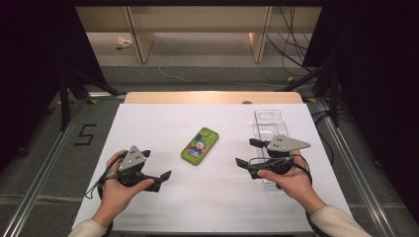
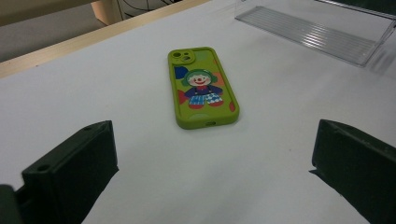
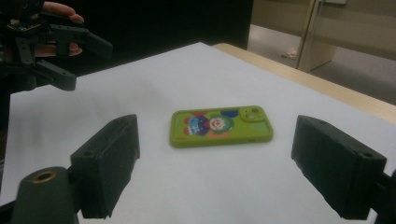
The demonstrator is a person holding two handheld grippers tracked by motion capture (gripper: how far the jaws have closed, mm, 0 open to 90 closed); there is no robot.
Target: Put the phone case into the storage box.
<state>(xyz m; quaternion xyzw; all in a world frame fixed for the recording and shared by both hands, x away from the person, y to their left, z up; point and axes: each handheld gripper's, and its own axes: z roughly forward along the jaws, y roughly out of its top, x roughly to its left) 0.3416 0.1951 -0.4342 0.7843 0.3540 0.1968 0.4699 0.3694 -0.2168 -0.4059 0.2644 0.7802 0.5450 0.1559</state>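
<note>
Lying between hand-held grippers: phone case [image 1: 199, 145]

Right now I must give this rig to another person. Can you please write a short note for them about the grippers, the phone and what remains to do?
Left gripper: open, holding nothing, low at the table's near left, jaws aimed at the phone.
Right gripper: open, holding nothing, at the right, over the near end of the clear plastic tray, also facing the phone.
Green phone: flat on the white sheet at mid-table, clown case up, untouched, between both grippers.
Done: nothing visibly picked up or moved yet.
Left: probably to grasp the phone; the tray may be where it goes.
</note>
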